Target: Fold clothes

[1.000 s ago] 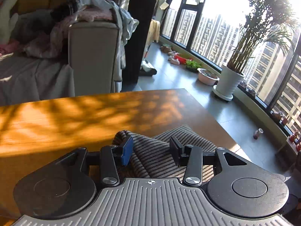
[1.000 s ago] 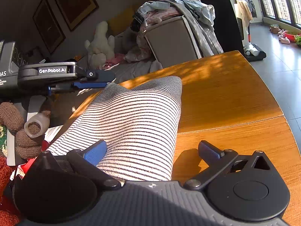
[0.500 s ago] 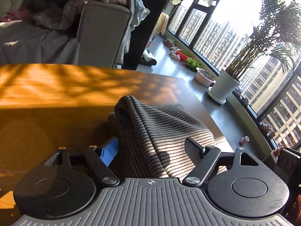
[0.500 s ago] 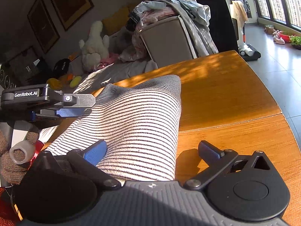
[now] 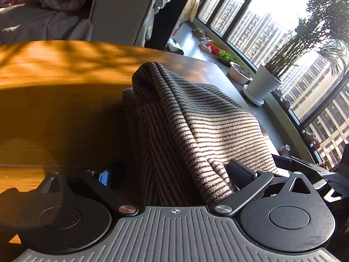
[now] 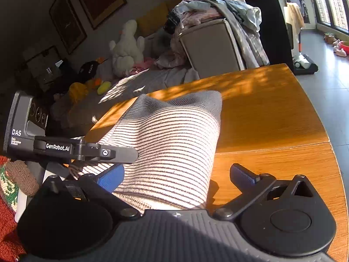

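- The striped knit garment (image 5: 196, 118), cream with thin dark lines, lies in a folded, bunched heap on the orange-brown wooden counter (image 5: 54, 69), toward the counter's edge on the window side in your left wrist view
- Your left claw (image 5: 172, 174) is opening, its jaws nearly as wide as they go; the garment sits between them, and the blue-padded finger (image 5: 104, 178) on the left stands clear of the cloth in shadow
- The black finger (image 5: 240, 172) on the right of that claw lies against or just beside the garment's near fold; you cannot tell from this view whether it presses
- A raised ridge of the garment stands up at the far end, with folds falling away on both sides
- Your right claw (image 6: 176, 176) is spread wide, its jaws apart; the garment's near hem lies between them
- The blue pad of its left finger (image 6: 111, 178) is at the garment's left edge, touching or just beside it, while its right finger (image 6: 244, 176) is over bare wood, apart from the cloth
- In the right wrist view your left claw (image 6: 104, 152) comes in from the left, its grey finger lying over the garment's left side
- Sunlight and leafy shadow fall across the counter and the garment
- Beyond the counter stands a grey upholstered chair (image 6: 209, 48) heaped with loose clothes (image 6: 218, 6)
- A white plush toy (image 6: 126, 48) sits further back on grey bedding
- By the tall windows a white pot with a leafy green plant (image 5: 264, 83) stands on the floor
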